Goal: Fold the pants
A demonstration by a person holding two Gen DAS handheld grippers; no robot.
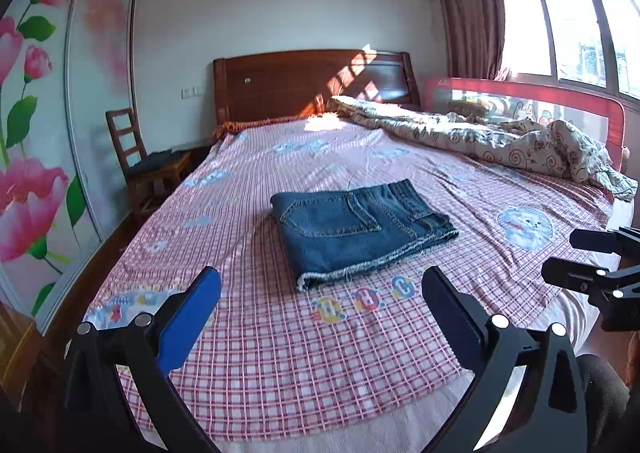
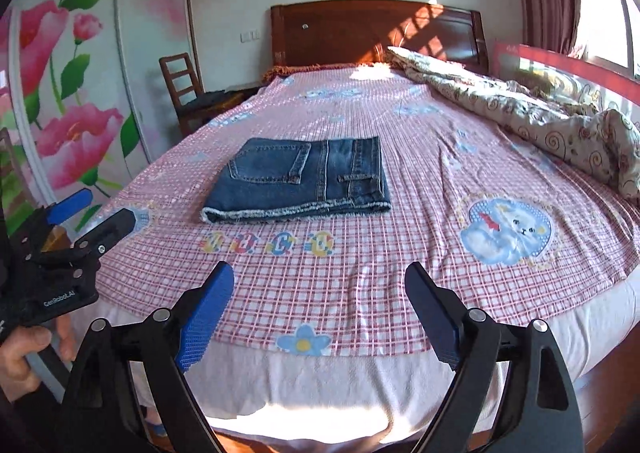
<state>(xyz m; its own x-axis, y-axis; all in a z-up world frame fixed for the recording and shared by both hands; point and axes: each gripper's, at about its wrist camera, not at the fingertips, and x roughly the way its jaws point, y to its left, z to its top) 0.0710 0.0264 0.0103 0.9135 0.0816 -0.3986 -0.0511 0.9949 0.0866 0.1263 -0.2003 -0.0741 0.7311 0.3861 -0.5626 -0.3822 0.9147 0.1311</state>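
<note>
The blue denim pants lie folded into a compact rectangle on the pink checked bedsheet, back pocket up and frayed hems toward me. They also show in the right wrist view. My left gripper is open and empty, held back near the foot of the bed, short of the pants. My right gripper is open and empty, also held back from the pants. Each gripper appears in the other's view: the right one at the right edge, the left one at the left edge.
A crumpled patterned quilt lies along the bed's right side by a red guard rail. A wooden headboard is at the far end. A wooden chair and a flowered wardrobe stand left.
</note>
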